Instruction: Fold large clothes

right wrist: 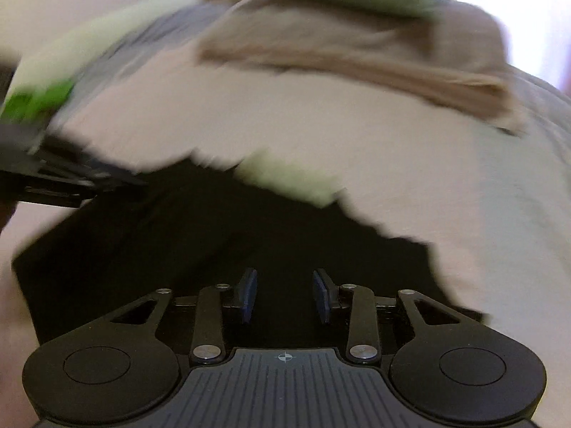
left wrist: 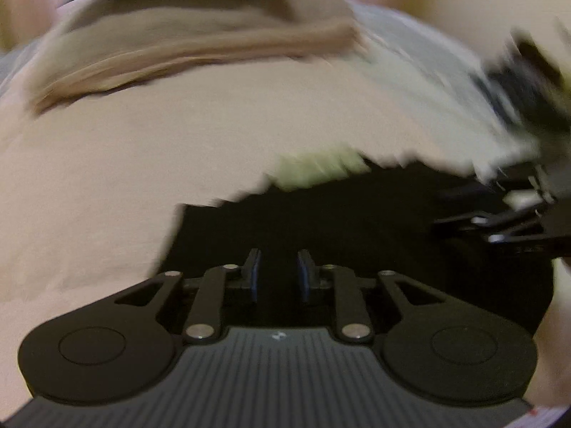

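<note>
Both jaws parted and empty, black garment [left wrist: 357, 221] apparently lying just beneath, blurred.

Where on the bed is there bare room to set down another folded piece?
Bare sheet lies between the black garment and the tan pile. It is crowded at that pile and around the black garment.

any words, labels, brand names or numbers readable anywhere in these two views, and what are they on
No readable text in either view.
Left gripper: a small pale mark on its ribbed body, too small to read.
Right gripper: a small crosshair symbol on its ribbed body, no letters.
Black garment, beige folded clothes and pale bed sheet: blurred, no print or label visible.
</note>
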`<state>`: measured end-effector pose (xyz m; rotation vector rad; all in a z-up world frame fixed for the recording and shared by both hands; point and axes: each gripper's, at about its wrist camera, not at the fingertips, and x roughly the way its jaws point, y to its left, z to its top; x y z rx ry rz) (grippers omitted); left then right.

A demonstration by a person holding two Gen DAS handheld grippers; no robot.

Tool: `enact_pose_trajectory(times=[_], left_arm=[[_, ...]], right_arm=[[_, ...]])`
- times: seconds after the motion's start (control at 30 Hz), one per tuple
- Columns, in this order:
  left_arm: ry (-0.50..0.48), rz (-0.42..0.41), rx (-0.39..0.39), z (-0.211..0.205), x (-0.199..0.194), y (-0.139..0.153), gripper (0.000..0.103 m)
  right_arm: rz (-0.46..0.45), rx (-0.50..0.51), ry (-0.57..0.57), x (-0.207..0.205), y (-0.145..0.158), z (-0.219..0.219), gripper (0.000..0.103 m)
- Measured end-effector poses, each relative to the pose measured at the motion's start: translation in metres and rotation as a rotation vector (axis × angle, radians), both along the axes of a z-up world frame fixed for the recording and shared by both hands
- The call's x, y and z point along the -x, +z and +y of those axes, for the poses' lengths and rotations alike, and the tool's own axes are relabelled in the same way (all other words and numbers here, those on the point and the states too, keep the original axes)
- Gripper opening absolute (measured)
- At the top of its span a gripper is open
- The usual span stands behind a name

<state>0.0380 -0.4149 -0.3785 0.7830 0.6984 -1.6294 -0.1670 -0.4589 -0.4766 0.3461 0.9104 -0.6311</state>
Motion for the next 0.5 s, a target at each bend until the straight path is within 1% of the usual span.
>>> enact_pose_trajectory(times=[0.03, 0.07, 0.1, 0.13, 0.17, 0.2, 0.27, 0.33, 0.37, 0.4, 0.43, 0.47, 0.5], left_arm=[[-0.005, -0.044, -0.022, -0.001, 0.005, -0.014, 0.019], [0.013, -0.074, -0.049, -0.003, 0.001, -0.026, 0.017], [0.05, -0.087, -0.081, -0.001, -0.011, -0.039, 0.016], [0.074, -0.073, -0.084, 0.004, -0.026, -0.045, 0.016], [0.089, -0.068, -0.078, 0.011, -0.038, -0.046, 0.015], [0.086, -0.08, -0.075, 0.02, -0.048, -0.046, 0.015], [0.072, -0.114, -0.07, 0.032, -0.058, -0.042, 0.014], [0.093, -0.132, -0.083, 0.04, -0.065, -0.033, 0.009], [0.121, -0.116, -0.095, 0.044, -0.068, -0.026, 0.009], [0.162, -0.086, -0.107, 0.052, -0.072, -0.015, 0.01], [0.203, -0.054, -0.11, 0.061, -0.075, -0.006, 0.013], [0.248, -0.034, -0.112, 0.071, -0.077, 0.005, 0.022], [0.307, 0.004, -0.117, 0.088, -0.08, 0.018, 0.028]], right_arm=[[0.044, 0.022, 0.02, 0.005, -0.009, 0.0, 0.031], [0.044, 0.033, 0.02, 0.018, -0.015, -0.003, 0.031], [0.027, 0.021, 0.005, 0.035, -0.018, -0.008, 0.031], [0.015, -0.002, -0.018, 0.052, -0.019, -0.017, 0.031], [-0.003, -0.025, -0.024, 0.068, -0.018, -0.023, 0.026], [-0.029, -0.052, -0.028, 0.08, -0.015, -0.028, 0.021], [-0.036, -0.077, -0.06, 0.089, -0.007, -0.03, 0.02], [0.009, -0.083, -0.127, 0.086, 0.006, -0.029, 0.023], [0.034, -0.081, -0.176, 0.084, 0.016, -0.026, 0.025], [0.036, -0.08, -0.226, 0.085, 0.027, -0.021, 0.026], [0.02, -0.085, -0.291, 0.093, 0.037, -0.01, 0.027], [-0.024, -0.106, -0.371, 0.102, 0.046, 0.001, 0.029], [-0.081, -0.144, -0.441, 0.114, 0.054, 0.012, 0.034]])
